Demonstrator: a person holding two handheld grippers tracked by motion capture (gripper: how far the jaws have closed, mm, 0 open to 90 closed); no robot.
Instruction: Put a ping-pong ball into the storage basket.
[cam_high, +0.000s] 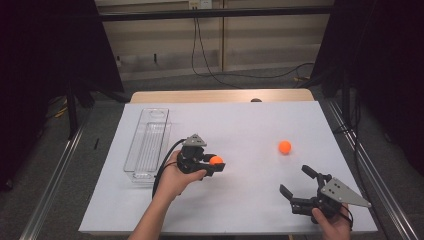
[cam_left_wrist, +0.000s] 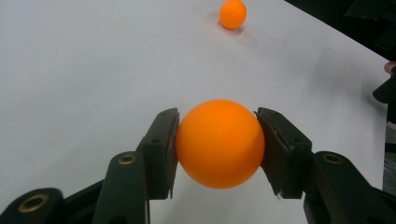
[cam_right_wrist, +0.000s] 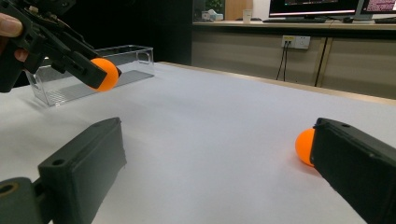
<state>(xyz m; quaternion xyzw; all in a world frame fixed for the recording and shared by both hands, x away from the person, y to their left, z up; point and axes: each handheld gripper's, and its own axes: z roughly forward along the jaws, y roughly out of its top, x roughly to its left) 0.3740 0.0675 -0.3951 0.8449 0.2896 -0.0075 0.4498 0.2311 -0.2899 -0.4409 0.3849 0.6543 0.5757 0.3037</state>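
My left gripper (cam_high: 216, 161) is shut on an orange ball (cam_left_wrist: 219, 142), both pads pressing its sides, a little above the white table sheet (cam_high: 240, 125). The right gripper view shows that held ball (cam_right_wrist: 106, 73) in the other hand's jaws at upper left. A second orange ball (cam_high: 284, 146) lies loose on the sheet at the right, and appears far off as the loose ball (cam_left_wrist: 232, 13) in the left gripper view. My right gripper (cam_high: 300, 182) stands open near the front right, jaws wide apart with nothing between them. One jaw partly hides the loose ball (cam_right_wrist: 304, 145) beyond it.
A clear plastic tray (cam_high: 147, 145) lies lengthwise at the left of the sheet, just left of my left hand, and shows as the tray (cam_right_wrist: 126, 60) in the right gripper view. Black frame rails run along both table sides. Cables lie on the floor beyond the far edge.
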